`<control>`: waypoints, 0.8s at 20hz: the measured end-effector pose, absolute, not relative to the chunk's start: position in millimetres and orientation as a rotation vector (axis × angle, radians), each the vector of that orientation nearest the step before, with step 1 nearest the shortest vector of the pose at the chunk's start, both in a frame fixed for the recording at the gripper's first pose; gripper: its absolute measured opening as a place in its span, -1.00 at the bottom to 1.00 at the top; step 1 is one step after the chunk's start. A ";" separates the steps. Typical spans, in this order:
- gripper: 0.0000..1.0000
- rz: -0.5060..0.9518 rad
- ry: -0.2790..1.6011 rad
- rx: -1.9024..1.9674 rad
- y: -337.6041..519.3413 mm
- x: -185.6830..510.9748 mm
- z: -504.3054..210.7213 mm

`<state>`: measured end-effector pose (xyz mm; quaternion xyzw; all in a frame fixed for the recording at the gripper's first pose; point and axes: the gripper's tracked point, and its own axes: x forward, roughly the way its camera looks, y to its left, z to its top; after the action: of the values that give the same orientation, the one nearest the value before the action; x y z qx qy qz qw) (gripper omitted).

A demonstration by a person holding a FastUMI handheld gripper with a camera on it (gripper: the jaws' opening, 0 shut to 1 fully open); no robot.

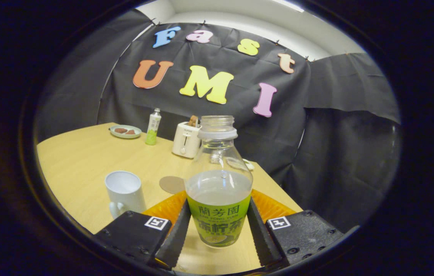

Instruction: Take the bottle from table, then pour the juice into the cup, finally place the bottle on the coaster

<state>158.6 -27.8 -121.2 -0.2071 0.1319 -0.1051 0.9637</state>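
The fingers [218, 234] press from both sides on the label of an uncapped juice bottle [218, 191], upright near the counter's [78, 161] near edge. About half full, it should feel light but slosh; its thin plastic may flex, so the labelled waist suits gripping. Left stands the white cup [124, 191], the coaster [172, 184] just beyond. The bottle's base contact is unclear.

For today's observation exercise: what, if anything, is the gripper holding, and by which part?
The gripper holds the bottle, both fingers pressing on its labelled lower body.
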 end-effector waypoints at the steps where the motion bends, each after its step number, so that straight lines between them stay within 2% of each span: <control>1: 0.59 -0.225 0.285 -0.463 -29.7 159.3 -122.3; 8: 0.59 -0.321 0.332 -0.808 -54.2 167.3 -122.1; 16: 0.59 -0.336 0.262 -1.067 -31.4 183.4 -103.2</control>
<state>183.4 -31.4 -103.2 -0.5047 0.1237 -0.1588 0.8395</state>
